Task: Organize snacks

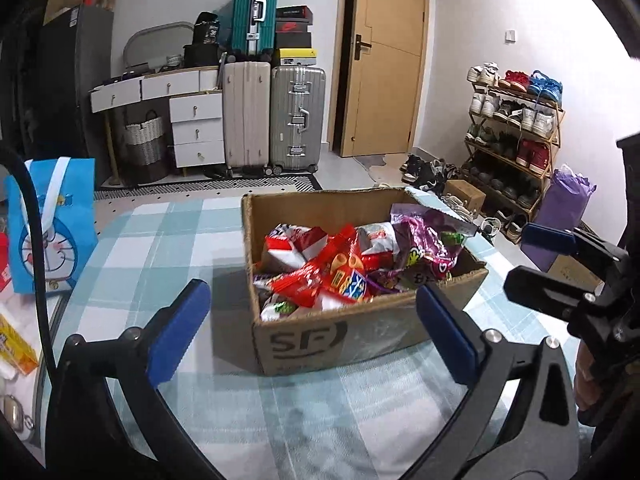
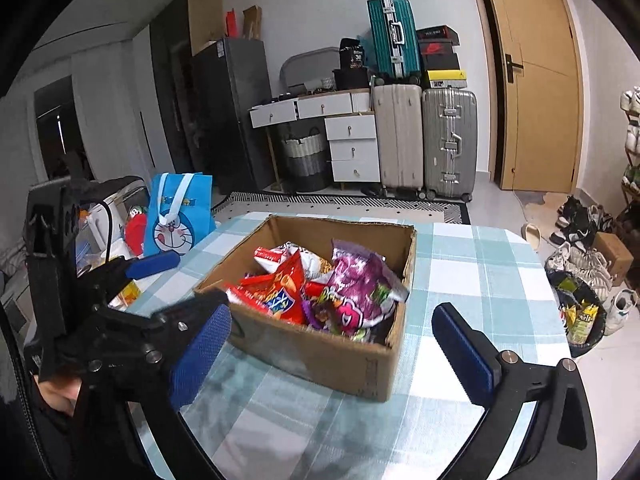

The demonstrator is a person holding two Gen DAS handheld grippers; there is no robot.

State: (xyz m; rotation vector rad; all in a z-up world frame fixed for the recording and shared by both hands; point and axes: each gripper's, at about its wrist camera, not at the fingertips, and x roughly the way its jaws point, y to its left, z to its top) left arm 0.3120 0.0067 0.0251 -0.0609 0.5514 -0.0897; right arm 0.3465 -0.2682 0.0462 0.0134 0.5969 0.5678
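Observation:
An open cardboard box [image 1: 312, 344] stands on the checked tablecloth, filled with several snack packets: red ones [image 1: 316, 276] and a purple one [image 1: 424, 244]. The box also shows in the right wrist view [image 2: 320, 356], with the purple packet [image 2: 360, 284] on top. My left gripper [image 1: 312, 320] is open and empty, held just in front of the box. My right gripper [image 2: 332, 340] is open and empty, in front of the box to its right. It also shows at the right edge of the left wrist view [image 1: 532, 260].
A blue cartoon tote bag [image 1: 52, 232] stands at the table's left, next to a yellow packet [image 1: 16, 352]. The tote also shows in the right wrist view [image 2: 178, 216]. Suitcases [image 1: 272, 116], drawers, a door and a shoe rack [image 1: 516, 140] stand beyond. A bin [image 2: 576, 316] sits on the floor to the right.

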